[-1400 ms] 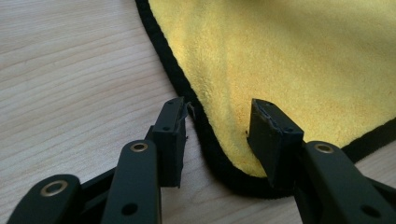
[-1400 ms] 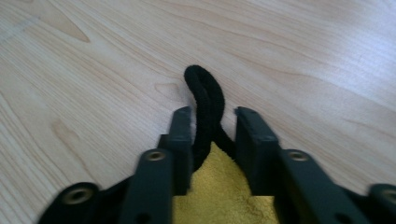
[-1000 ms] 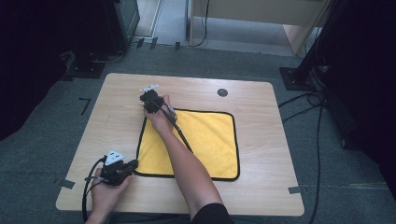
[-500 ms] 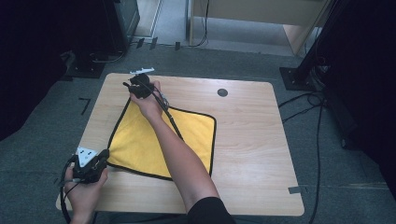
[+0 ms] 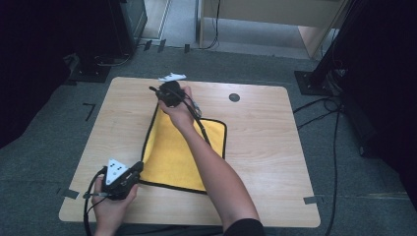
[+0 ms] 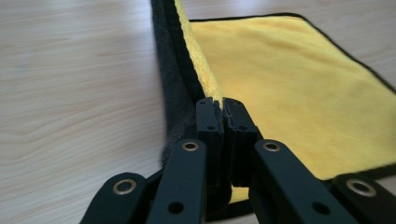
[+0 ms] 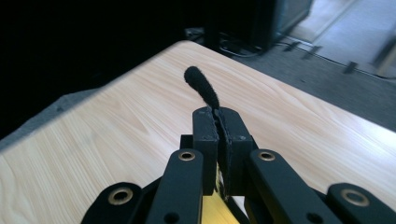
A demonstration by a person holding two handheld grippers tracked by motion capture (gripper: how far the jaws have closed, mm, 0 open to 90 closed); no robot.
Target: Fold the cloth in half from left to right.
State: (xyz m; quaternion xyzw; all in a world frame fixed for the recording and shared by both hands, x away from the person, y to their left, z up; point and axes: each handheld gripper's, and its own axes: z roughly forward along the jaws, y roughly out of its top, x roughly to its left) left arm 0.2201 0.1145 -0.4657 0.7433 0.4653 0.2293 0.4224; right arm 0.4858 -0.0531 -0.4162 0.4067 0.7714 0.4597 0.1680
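Evidently folding is barely underway: both grippers, left [image 5: 132, 173] and right [image 5: 164, 92], pinch corners of the black-edged yellow microfibre cloth [image 5: 174, 152]. Its left edge is raised off the light wooden table [image 5: 265, 147], not yet folded over.

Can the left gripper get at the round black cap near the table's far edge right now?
Probably not: the left gripper is shut on the yellow cloth at the near side, and the cap sits far off past the right gripper.

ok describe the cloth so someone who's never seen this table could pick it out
On the light wooden table, look left of centre, between the person's two hands. The cloth is bright yellow with a thin black border, and both the left gripper and right gripper pinch its left edge, lifting it.
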